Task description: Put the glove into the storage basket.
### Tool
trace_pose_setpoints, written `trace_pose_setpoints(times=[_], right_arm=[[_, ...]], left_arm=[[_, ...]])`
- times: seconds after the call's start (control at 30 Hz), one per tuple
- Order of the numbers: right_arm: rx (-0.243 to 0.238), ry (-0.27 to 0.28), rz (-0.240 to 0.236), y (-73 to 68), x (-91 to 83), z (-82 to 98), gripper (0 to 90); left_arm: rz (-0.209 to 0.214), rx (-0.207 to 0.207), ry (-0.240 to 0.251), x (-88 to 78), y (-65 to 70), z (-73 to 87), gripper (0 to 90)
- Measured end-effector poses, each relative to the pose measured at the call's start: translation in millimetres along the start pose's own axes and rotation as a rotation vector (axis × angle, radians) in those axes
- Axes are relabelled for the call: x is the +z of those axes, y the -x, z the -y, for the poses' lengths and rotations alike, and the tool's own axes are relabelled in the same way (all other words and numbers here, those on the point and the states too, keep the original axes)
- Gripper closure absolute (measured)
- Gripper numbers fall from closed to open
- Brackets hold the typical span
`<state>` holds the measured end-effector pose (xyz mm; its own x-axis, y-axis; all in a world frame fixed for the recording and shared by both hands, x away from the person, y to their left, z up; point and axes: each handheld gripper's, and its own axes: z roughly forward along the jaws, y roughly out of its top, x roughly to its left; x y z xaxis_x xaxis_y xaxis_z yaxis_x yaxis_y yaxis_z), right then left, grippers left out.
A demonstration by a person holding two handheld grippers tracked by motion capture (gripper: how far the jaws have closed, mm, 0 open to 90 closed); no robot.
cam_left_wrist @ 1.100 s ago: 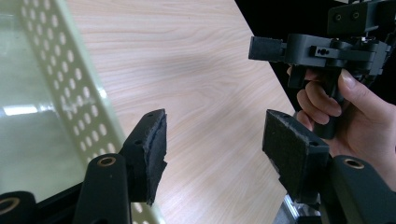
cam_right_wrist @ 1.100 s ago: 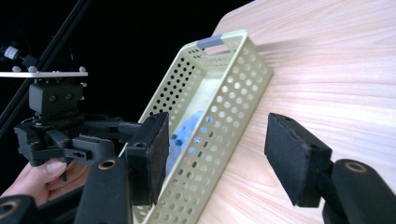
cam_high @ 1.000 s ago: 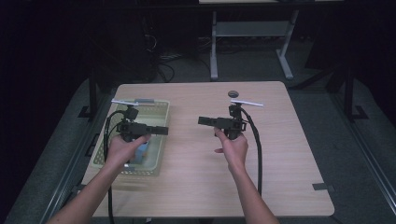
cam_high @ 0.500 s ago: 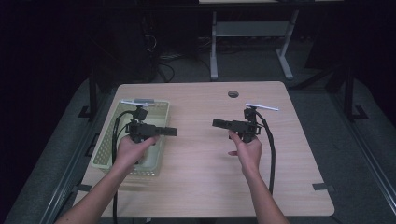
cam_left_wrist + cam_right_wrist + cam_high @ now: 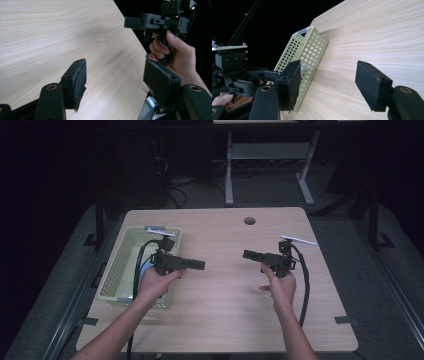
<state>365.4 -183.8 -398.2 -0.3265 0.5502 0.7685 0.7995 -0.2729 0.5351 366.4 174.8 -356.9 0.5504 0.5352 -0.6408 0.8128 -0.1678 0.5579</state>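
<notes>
Drifting apart since a second ago, the left gripper [image 5: 200, 265] hangs beside the basket [image 5: 117, 265] at the counter's [image 5: 225, 320] left edge; the right gripper [image 5: 247, 254] faces it, both jaws released, empty.

Overhead cam; tong cams sharing table [image 5: 225, 320]

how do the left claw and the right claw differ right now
The left claw is held over the table beside the green basket and points toward the table's right; the right claw sits farther up the table, over bare wood, and points left. Both stand open, empty, and face each other.
</notes>
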Motion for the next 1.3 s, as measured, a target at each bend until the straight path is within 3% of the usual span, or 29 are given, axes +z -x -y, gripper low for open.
trace_pose_setpoints(times=[0.6,1.3], right_arm=[[0.037,0.028,0.043,28.1,-39.0,7.9,35.4],[0.063,0.025,0.080,57.3,-66.8,23.3,33.6]], left_arm=[[0.027,0.014,-0.024,34.8,9.5,2.2,30.2],[0.052,0.021,-0.053,67.2,17.9,19.4,27.0]])
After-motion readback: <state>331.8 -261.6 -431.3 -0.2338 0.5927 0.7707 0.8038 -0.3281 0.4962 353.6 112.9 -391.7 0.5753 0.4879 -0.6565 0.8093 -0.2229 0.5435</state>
